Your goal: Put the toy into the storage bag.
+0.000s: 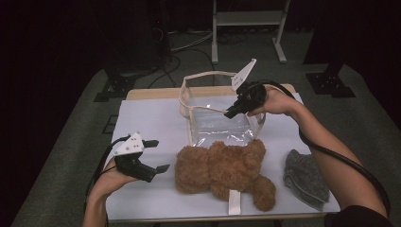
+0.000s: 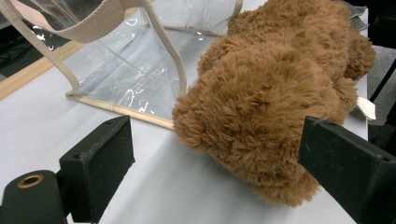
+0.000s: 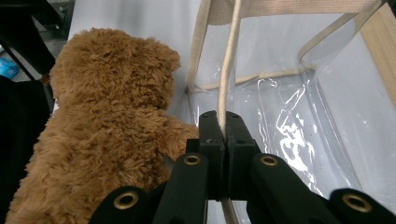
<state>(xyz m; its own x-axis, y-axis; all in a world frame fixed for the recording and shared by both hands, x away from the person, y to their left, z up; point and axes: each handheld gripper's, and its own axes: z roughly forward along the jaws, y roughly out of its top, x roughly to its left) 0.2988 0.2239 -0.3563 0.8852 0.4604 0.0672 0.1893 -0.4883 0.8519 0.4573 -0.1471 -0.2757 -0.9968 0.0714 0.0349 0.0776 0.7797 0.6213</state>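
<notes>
Keep the right gripper (image 3: 223, 135) clenched on the bag's rim (image 3: 227, 79); slide the released left gripper (image 2: 215, 154) around the teddy bear (image 2: 280, 93) just ahead.

No text, label, brand, number or sign can be read anywhere. The white tag (image 1: 234, 202) on the teddy bear (image 1: 222, 171), lying between the two grippers' sides of the table, shows blank.

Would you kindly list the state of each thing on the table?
Clear bag: held open, standing.
Teddy bear: lying outside the bag.
Grey cloth: crumpled, untouched.
Right gripper: shut on the bag's rim.
Left gripper: open, beside the bear.
</notes>
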